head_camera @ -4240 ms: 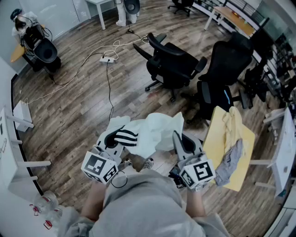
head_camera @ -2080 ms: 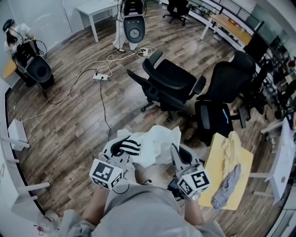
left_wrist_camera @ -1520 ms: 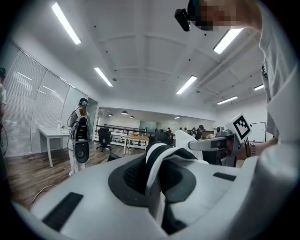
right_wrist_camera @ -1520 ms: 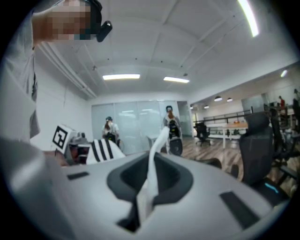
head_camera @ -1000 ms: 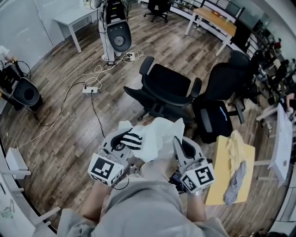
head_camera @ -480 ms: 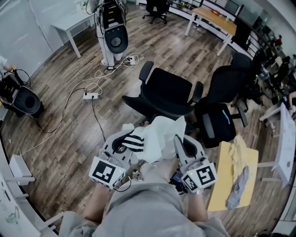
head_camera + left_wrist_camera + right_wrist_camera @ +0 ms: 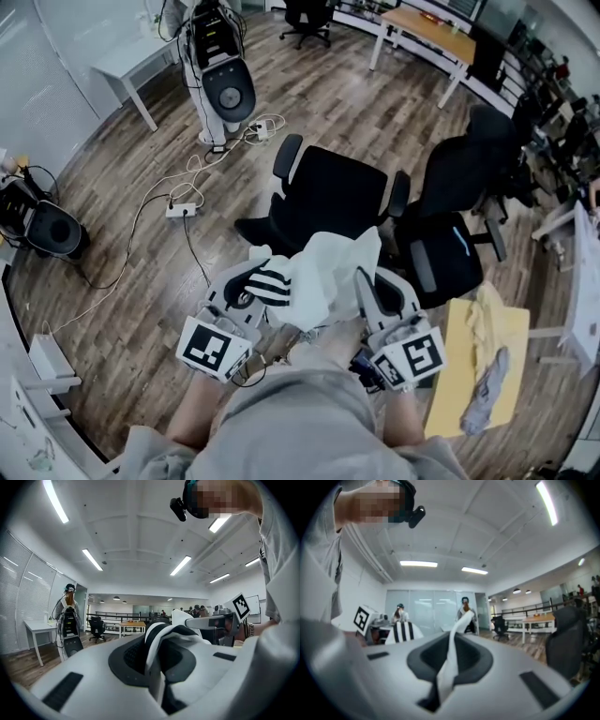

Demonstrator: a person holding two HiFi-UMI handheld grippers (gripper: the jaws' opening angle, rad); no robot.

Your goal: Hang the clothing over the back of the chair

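Note:
A white garment with black stripes hangs between my two grippers, held up in front of me. My left gripper is shut on its striped edge. My right gripper is shut on a white fold of it. Just beyond the garment stands a black office chair, its back facing me. In the left gripper view the right gripper's marker cube shows past the cloth.
A second black chair stands right of the first. A yellow table with clothes lies at the right. A white power strip with cables lies on the wood floor at the left, near a white machine.
I have walked toward the black chair with the garment held in both grippers; the chair now sits directly behind the cloth. Both grips are unchanged.

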